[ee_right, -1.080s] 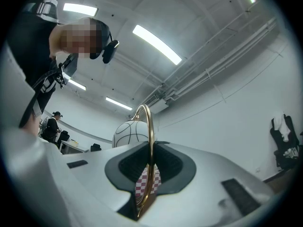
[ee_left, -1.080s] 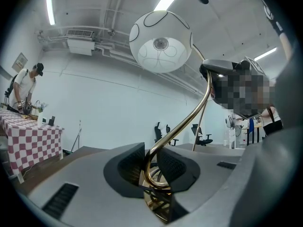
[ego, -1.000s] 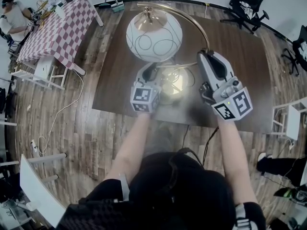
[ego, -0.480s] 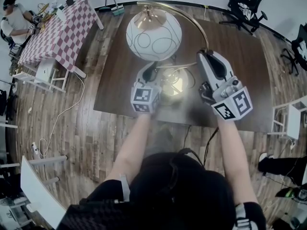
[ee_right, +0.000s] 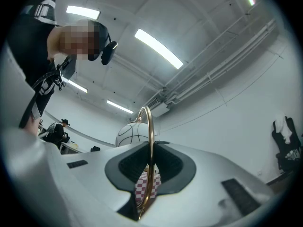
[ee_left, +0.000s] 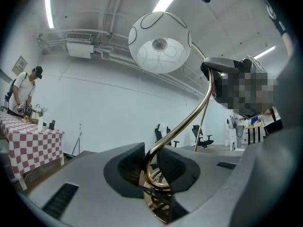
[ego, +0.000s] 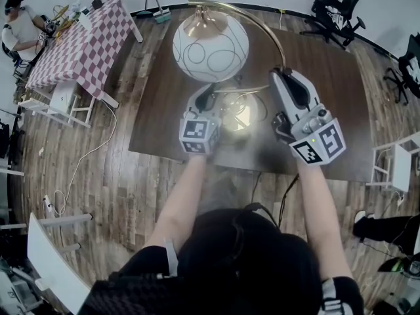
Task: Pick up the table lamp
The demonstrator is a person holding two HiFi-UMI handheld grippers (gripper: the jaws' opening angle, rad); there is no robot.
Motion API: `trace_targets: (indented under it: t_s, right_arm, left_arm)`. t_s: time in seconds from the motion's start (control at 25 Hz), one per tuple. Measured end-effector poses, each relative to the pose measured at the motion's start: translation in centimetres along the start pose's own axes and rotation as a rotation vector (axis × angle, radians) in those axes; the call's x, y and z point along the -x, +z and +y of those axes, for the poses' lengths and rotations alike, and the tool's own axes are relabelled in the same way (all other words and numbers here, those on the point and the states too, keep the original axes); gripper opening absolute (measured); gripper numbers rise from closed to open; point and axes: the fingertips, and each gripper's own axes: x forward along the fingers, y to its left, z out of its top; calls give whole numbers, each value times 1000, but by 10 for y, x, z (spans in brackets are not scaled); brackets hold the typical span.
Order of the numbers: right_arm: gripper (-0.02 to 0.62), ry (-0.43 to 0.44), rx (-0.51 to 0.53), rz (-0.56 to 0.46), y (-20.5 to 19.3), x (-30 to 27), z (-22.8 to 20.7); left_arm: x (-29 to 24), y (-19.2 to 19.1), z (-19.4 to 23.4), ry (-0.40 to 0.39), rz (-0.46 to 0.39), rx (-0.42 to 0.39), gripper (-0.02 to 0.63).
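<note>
Now, both grippers on the table lamp [ego: 211, 48], at the middle of the dark brown worktop [ego: 341, 90].

- Lamp: white globe shade [ego: 210, 44] with thin black looping lines, at the far side of the worktop. A brass arm [ego: 262, 23] rises in a long arc from the round brass base [ego: 236, 113] and curves over to the top of the shade.
- Left gripper [ego: 207, 92]: jaws closed on the brass tube low down, just above the base, where it coils. In the left gripper view the tube runs up from between the pads toward the shade overhead.
- Right gripper [ego: 282, 72]: tilted upward, jaws clamped on the thin brass arm higher up its rise, on the right side of the arc. In the right gripper view the arm stands straight up between the pads, with the shade behind.
- Base: between the two grippers. Whether it rests on the surface or is clear of it cannot be told.
- Surroundings: checked table [ego: 85, 41] far left with a person [ego: 20, 25] beside it; office chairs [ego: 338, 5] far right.
</note>
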Motion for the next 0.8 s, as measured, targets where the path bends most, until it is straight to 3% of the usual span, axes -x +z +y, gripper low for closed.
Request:
trace_targets:
  t_s: [0.8]
  right_arm:
    - [43, 10, 12, -18, 8, 1, -4]
  left_arm:
    - [-9, 6, -5, -9, -6, -15, 89]
